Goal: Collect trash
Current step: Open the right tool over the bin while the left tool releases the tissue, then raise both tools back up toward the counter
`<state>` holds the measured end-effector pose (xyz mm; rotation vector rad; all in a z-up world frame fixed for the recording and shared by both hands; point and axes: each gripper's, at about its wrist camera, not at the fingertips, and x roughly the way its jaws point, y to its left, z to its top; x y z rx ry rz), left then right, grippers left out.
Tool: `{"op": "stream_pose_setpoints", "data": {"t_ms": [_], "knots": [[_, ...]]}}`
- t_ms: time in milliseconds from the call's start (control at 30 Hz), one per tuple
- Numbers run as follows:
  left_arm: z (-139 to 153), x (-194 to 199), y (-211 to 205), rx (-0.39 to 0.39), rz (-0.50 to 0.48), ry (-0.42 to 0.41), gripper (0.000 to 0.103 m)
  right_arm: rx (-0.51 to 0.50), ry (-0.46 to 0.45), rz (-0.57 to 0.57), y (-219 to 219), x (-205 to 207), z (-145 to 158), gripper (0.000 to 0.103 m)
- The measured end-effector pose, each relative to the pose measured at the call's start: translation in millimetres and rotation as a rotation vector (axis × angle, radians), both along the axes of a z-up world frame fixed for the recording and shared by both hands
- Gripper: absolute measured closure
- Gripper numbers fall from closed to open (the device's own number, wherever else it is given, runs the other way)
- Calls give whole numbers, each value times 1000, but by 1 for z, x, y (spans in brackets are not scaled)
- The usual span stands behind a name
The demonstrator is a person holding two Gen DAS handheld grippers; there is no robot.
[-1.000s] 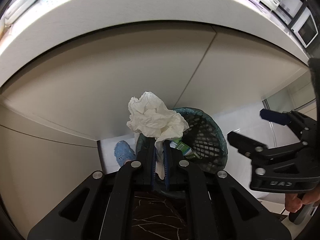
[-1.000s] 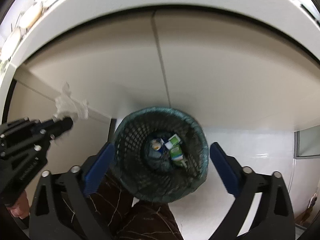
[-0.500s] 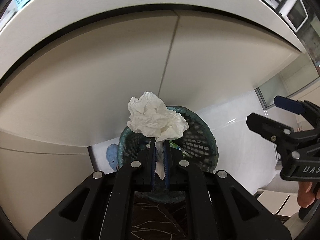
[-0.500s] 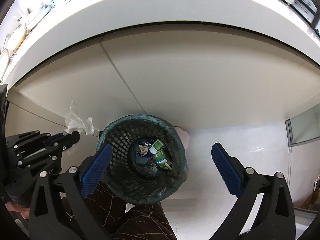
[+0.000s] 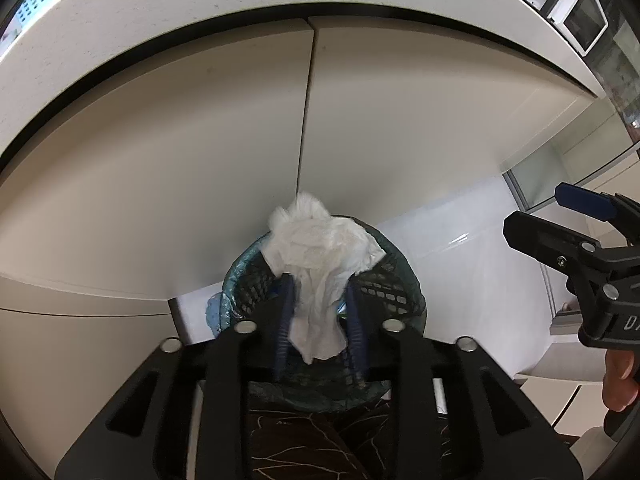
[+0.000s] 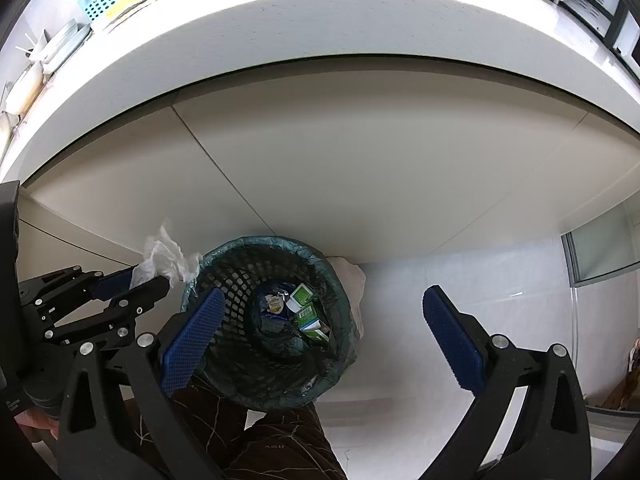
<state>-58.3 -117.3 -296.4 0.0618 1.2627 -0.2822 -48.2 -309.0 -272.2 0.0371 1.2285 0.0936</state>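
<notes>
A crumpled white tissue (image 5: 320,248) hangs between the blue pads of my left gripper (image 5: 319,284), right above the dark mesh waste bin (image 5: 396,284). The jaws are opening and the pads stand a little apart from the tissue. From the right wrist view, the left gripper (image 6: 150,280) holds the tissue (image 6: 168,256) just at the bin's left rim (image 6: 224,256). Green cartons (image 6: 306,314) and a wrapper lie at the bottom of the bin. My right gripper (image 6: 323,296) is wide open and empty over the bin, and it shows at the right edge (image 5: 534,210) in the left wrist view.
The bin stands on a white tiled floor (image 6: 400,288) against beige cabinet doors (image 6: 360,160) under a white countertop (image 6: 320,28). A blue basket (image 6: 104,0) sits on the counter. A person's dark patterned trouser leg (image 6: 272,444) is just in front of the bin.
The left jaws have parted from a tight pinch and the tissue has slackened and sagged between them. Both grippers have shifted sideways, so the bin sits more directly under the left one.
</notes>
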Motion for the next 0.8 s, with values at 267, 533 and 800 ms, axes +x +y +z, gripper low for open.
{"op": "stream_pose_setpoints", "data": {"t_ms": [267, 533, 800], "knots": [[10, -1, 7, 8, 49, -48, 33, -4, -23, -3, -4, 2, 7, 8], [50, -1, 17, 2, 105, -121, 9, -52, -107, 44, -4, 8, 48, 8], [111, 11, 35, -7, 184, -176, 6, -39, -188, 79, 2, 19, 100, 8]]}}
